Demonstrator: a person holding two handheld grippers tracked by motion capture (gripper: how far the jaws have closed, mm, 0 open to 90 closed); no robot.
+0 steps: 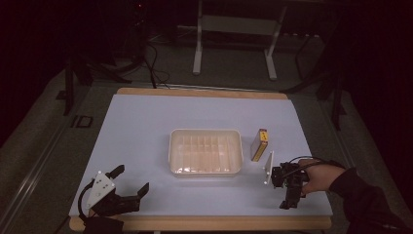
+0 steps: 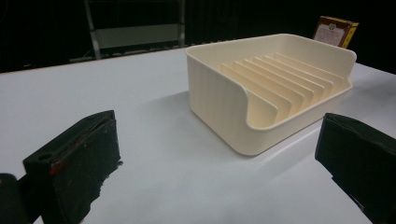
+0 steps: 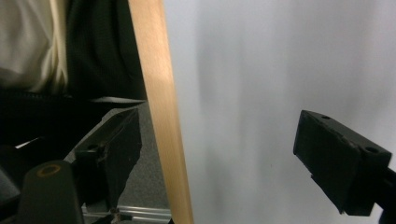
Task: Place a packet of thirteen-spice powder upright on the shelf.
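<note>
The right gripper (image 1: 288, 195), jaws wide and empty, is pointed toward the table's near edge; the upright card box (image 1: 259, 145) is left behind it.

A wooden-edged bench (image 1: 146, 122) topped by a pale, white-blue sheet carries a cream plastic tray with ribbed dividers (image 1: 205, 151) near its middle. Just to the tray's right, apart from it, a small yellow and dark red box (image 1: 259, 145) stands on its edge. The left tool (image 1: 130, 181) rests on the bench's near left corner.
</note>
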